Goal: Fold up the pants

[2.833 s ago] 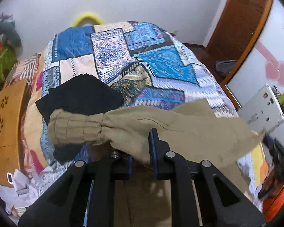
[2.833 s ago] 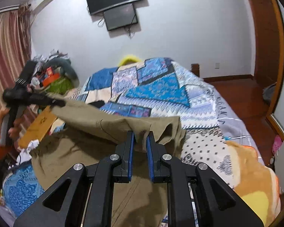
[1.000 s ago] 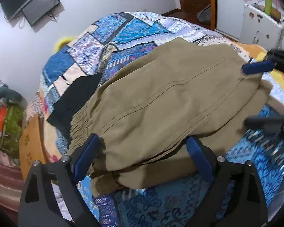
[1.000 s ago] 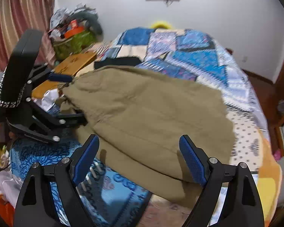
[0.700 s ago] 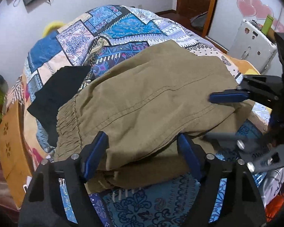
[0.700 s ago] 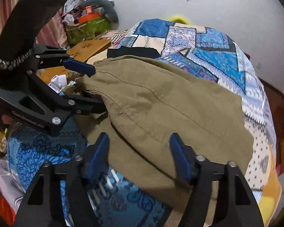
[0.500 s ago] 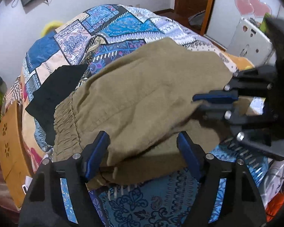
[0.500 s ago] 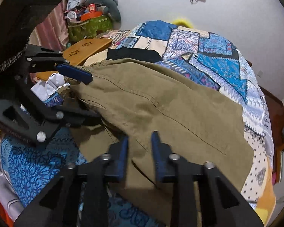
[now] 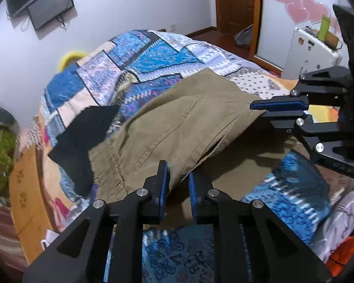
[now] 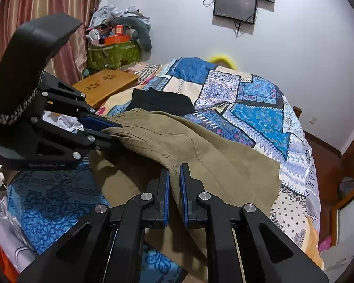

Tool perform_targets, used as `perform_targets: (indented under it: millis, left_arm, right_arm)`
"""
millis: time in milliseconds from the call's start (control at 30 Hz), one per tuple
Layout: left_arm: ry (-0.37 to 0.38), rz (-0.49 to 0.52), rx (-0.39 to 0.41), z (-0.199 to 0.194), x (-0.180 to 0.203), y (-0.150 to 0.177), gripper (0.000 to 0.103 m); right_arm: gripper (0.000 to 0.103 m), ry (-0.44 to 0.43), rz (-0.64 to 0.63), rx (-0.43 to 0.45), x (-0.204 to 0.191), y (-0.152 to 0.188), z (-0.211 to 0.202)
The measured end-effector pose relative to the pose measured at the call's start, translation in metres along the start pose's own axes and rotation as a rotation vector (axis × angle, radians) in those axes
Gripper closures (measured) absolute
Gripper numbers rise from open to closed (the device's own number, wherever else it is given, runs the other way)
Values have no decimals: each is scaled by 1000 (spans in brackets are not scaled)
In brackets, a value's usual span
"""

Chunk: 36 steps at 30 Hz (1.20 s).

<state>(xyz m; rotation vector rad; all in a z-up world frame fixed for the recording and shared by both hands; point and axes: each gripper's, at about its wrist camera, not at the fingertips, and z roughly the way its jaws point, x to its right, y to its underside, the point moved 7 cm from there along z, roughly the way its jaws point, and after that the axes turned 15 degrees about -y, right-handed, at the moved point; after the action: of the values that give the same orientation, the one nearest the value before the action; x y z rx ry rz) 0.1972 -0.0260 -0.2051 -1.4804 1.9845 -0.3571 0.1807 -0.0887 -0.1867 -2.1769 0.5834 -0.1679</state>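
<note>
Left gripper (image 9: 178, 186) | fingers, spread a moment ago, now pinch khaki pants (image 9: 177, 122) | right gripper (image 10: 174, 184) likewise | next fold ready, toward 12 o'clock

Pants (image 9: 177, 122) plain khaki-olive, no print, lying on a bedspread (image 9: 153, 54) of patchwork blocks in bright blue, navy, cream and lilac with zigzag and paisley motifs, going white with small dark dots and then orange-yellow on the side of the pants toward the door. Just beyond the pants a plain black cloth (image 10: 160, 103); beside that a honey-brown wooden board (image 10: 106, 85) with dark flower-shaped cutouts, and behind the board a green patterned bag (image 10: 113, 55) and red-and-cream striped curtains (image 10: 47, 4). Both grippers, left (image 9: 179, 186) and right (image 10: 174, 186), black with blue pads (image 10: 166, 188); nearer than the pants, a blue blanket (image 10: 49, 200) with darker scroll print.
</note>
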Motion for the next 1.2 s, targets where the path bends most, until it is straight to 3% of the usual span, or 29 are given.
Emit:
perform_targets:
  millis: [133, 300, 533, 767, 900, 967, 1067, 1200]
  left_arm:
    - [15, 10, -31, 8, 10, 12, 86]
    - [66, -47, -68, 15, 12, 29, 86]
    - [80, -77, -59, 9, 10, 37, 86]
    - [122, -130, -37, -17, -8, 37, 85]
    - [78, -196, 27, -35, -41, 20, 81]
    - [40, -236, 36, -33, -61, 11, 78]
    - [8, -284, 13, -14, -82, 4, 74]
    - [24, -317, -64, 19, -84, 9, 74]
  right_arm:
    - [95, -20, 22, -24, -3, 13, 1]
    - [95, -46, 63, -59, -7, 34, 10]
    - [94, -95, 162, -58, -8, 48, 11]
    - [94, -132, 224, -9, -7, 40, -16]
    - [87, -115, 247, 36, 3, 29, -30]
    - [79, -102, 267, 56, 11, 25, -32]
    - [72, -85, 329, 67, 27, 20, -26]
    - [72, -104, 393, 50, 38, 22, -6]
